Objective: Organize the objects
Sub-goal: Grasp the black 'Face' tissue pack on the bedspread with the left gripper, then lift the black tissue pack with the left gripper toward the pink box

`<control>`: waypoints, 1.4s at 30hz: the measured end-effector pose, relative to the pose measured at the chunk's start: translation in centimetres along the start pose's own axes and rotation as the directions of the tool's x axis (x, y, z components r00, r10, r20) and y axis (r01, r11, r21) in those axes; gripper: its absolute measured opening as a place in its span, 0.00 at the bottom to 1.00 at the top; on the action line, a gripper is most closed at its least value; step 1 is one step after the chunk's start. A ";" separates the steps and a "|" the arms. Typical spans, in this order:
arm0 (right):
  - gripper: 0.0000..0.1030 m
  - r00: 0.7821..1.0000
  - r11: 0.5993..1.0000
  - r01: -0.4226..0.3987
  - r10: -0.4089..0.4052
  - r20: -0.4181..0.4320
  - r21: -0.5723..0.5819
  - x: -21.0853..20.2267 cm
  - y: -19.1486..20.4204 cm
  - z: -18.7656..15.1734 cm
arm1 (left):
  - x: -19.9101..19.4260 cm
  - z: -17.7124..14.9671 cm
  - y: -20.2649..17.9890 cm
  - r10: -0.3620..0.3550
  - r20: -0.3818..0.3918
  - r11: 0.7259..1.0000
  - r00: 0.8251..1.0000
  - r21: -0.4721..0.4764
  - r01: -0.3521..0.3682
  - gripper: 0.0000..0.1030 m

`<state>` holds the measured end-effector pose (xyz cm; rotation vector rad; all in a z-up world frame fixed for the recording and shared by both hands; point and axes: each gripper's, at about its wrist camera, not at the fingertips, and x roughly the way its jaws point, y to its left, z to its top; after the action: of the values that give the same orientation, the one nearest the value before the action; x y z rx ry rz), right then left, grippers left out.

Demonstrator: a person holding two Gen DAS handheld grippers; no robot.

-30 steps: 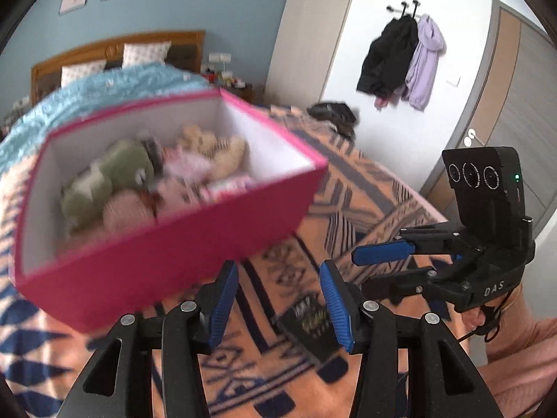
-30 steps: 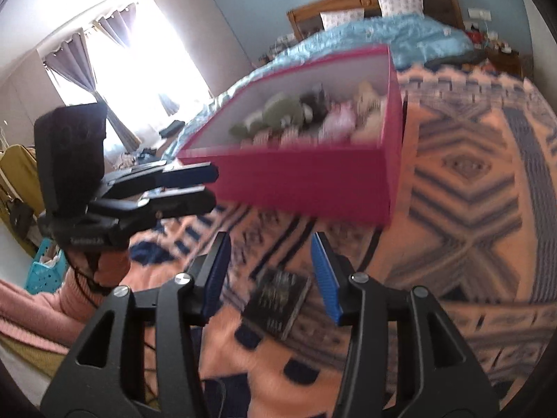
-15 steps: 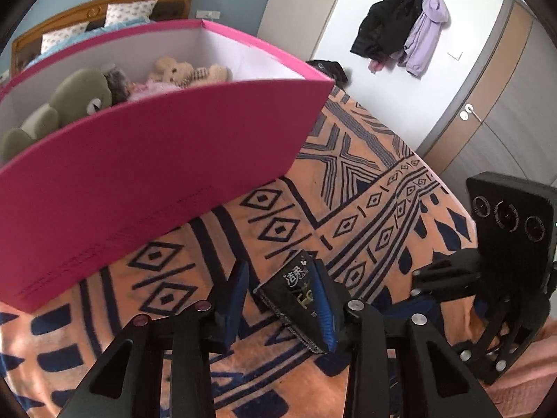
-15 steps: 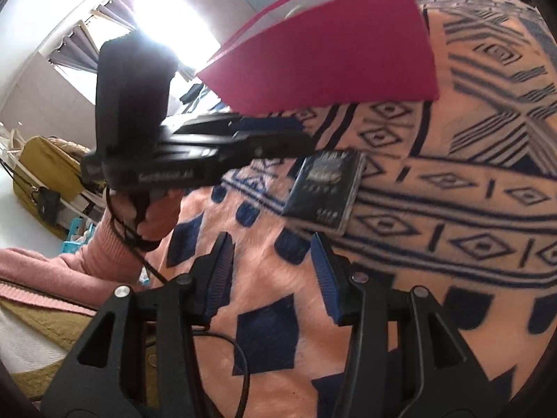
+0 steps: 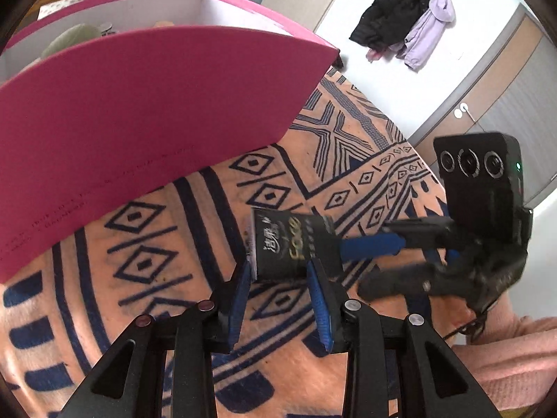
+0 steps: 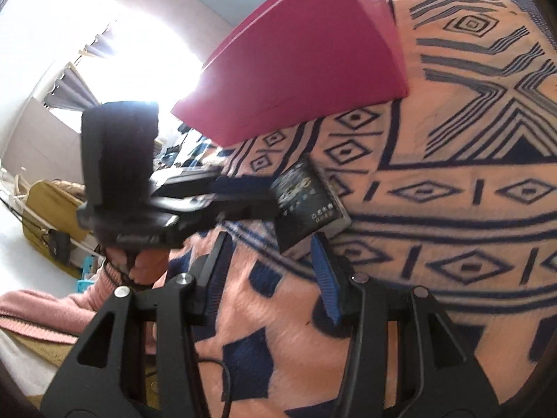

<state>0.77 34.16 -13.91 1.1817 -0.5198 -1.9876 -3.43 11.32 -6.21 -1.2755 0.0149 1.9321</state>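
A black tissue pack (image 5: 290,244) with gold lettering lies on the patterned orange blanket (image 5: 167,278), in front of the pink box (image 5: 139,118) of plush toys. My left gripper (image 5: 278,271) is open, its fingertips on either side of the pack's near end. In the right wrist view the pack (image 6: 306,202) lies just beyond my open right gripper (image 6: 271,254), and the left gripper's fingers (image 6: 243,188) reach it from the left. The right gripper also shows in the left wrist view (image 5: 379,244), at the pack's right edge.
The pink box (image 6: 299,66) stands close behind the pack. Coats (image 5: 403,24) hang on the far wall beside a door (image 5: 487,104). A yellow bag (image 6: 48,205) and a bright window (image 6: 139,45) are off the bed to the left.
Both grippers have dropped low and moved in on the tissue pack. The left gripper's fingers now straddle the pack's end, and the pack has turned slightly.
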 end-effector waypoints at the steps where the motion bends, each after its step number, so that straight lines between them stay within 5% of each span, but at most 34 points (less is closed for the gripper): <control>1: 0.49 1.000 1.000 0.005 -0.005 0.005 0.002 -0.1 -0.1 0.2 | 0.0 -0.1 -0.1 0.000 0.003 1.000 1.000 -0.003 0.000 0.33; 15: 0.49 0.988 0.989 0.146 -0.145 0.046 -0.027 -0.5 -0.4 1.7 | -0.1 -0.3 -2.0 0.114 0.063 0.993 0.992 0.008 -0.115 0.33; 42: 0.38 0.971 0.971 0.236 -0.234 0.057 -0.033 1.1 -0.4 1.7 | 0.1 -0.3 -1.0 0.066 0.073 0.996 0.995 -0.065 -0.062 0.27</control>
<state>-1.17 33.55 -13.98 1.2151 -0.3785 -2.2243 -2.60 11.91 -6.00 -1.2557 -0.0437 2.0487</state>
